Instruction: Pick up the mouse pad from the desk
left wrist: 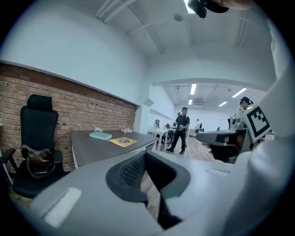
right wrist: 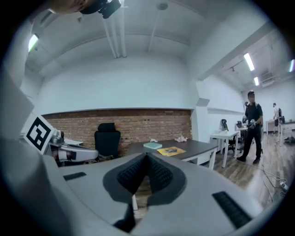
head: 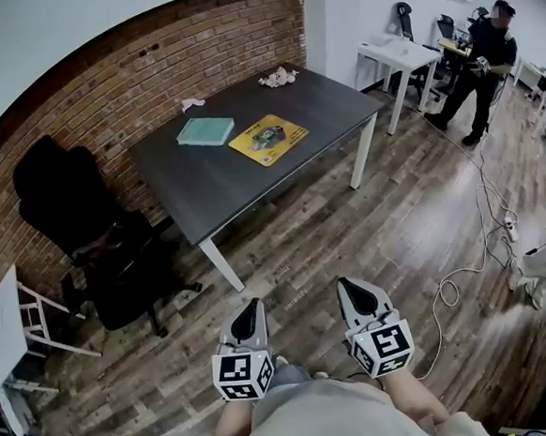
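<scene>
**Inspector:** Claws?

**Assessor:** Left gripper (head: 252, 308) and right gripper (head: 352, 291) are both closed and empty. The mouse pad (head: 268, 139) lies flat on the desk (head: 233, 183), well ahead of both.

**Inspector:** Recommended approach?

**Assessor:** Close the distance, open one claw early and come in low at an edge. The pad sits diamond-wise, a corner toward the claws. It looks near square, so its long axis is undetermined.
</scene>
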### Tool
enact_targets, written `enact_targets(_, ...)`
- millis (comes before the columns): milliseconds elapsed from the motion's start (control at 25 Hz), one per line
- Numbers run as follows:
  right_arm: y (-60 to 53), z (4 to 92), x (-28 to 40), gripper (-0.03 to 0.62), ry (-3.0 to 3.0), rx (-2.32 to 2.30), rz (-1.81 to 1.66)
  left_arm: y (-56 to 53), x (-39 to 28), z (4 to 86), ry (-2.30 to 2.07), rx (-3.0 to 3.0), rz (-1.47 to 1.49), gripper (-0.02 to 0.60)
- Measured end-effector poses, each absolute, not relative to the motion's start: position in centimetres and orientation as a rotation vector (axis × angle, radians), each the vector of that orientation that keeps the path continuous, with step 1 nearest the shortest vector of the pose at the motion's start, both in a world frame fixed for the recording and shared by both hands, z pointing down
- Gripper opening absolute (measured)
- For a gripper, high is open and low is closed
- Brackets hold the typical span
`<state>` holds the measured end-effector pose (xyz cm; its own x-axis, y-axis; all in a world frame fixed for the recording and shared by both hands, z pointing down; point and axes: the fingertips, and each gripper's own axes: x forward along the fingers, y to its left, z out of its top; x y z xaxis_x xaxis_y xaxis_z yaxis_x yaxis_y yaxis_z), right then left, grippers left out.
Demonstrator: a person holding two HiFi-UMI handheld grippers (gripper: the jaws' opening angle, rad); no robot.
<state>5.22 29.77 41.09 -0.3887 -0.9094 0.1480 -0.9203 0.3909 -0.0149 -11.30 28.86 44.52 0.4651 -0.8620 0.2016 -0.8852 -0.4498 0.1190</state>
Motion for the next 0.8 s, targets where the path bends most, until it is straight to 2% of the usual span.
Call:
enact_targets(280,30.8,40.5,5.8,0.002,-2.562,1.655,0.151,29.7,-10.8,43.3,-1.560,2.509,0.105,0.011)
enact_targets(360,31.0,40.5,6.0,0.005,-2.567,1.634,0.158,30.0,-10.4,43.2,-1.548,2.508,0.089,0.036)
enact_targets(440,31.4,41.0,6.1,0.092,-2.582,1.599,0.188,30.5,-9.8,43.2,-1.528,2.511,0.075,0.129)
enact_targets(520,31.6,41.5,6.5,0.113,-2.595,1.574,0.221,30.8,-9.2,43.3,-1.522,2.514,0.062,0.196)
enact_targets(560,31.7,41.8,6.6,0.147,-2.599,1.565,0.233,30.9,-8.8,43.3,-1.520,2.517,0.058,0.223)
enact_targets(720,31.6,42.5,7.0,0.300,-2.610,1.554,0.267,30.9,-7.8,43.6,-1.501,2.535,0.085,0.293)
enact_targets(800,31.2,42.6,6.9,0.336,-2.618,1.548,0.274,30.4,-7.5,43.9,-1.498,2.533,0.097,0.307)
